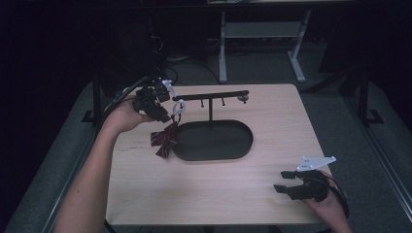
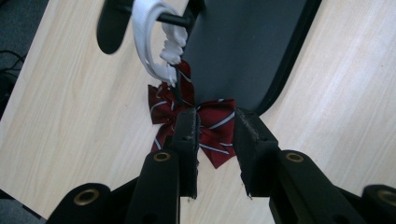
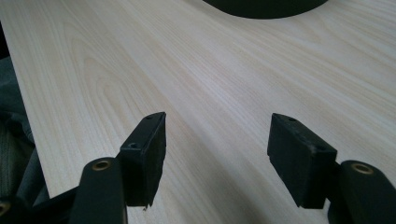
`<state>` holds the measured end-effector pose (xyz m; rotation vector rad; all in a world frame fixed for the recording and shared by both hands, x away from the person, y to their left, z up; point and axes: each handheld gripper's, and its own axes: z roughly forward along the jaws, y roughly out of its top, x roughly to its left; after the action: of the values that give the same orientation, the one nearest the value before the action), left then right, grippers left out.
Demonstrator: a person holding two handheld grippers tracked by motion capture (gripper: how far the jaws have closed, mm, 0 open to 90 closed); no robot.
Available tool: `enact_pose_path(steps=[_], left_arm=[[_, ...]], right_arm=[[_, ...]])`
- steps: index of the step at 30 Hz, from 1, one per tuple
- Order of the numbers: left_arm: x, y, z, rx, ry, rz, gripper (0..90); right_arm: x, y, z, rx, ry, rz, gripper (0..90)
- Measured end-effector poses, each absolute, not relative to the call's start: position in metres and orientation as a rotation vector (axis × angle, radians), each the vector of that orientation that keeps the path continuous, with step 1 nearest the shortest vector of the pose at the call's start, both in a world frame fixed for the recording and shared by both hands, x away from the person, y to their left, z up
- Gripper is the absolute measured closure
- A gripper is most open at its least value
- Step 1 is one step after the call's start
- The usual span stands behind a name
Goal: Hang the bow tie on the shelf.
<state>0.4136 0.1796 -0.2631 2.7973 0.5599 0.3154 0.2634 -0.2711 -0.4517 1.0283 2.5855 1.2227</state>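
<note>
- My left claw (image 2: 215, 122) is a little open above the red bow (image 2: 205, 123) (hung by a white loop (image 2: 152, 42)) beside the black tray (image 1: 214, 141).
- My right claw (image 3: 217, 140) is wide open, holding nothing, well apart from that tray.

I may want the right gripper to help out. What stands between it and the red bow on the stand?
Nothing visible. Bare table lies between the open right gripper and the bow, which hangs by the tray's left end, at the left gripper.
</note>
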Motion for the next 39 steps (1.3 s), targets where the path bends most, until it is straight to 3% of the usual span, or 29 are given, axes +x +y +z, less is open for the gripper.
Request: enact_pose_path(steps=[39], left_arm=[[0.371, 0.209, -0.292, 2.744, 0.568, 0.309, 67.8]], right_arm=[[0.266, -0.274, -0.452, 1.035, 2.568, 1.235, 36.8]])
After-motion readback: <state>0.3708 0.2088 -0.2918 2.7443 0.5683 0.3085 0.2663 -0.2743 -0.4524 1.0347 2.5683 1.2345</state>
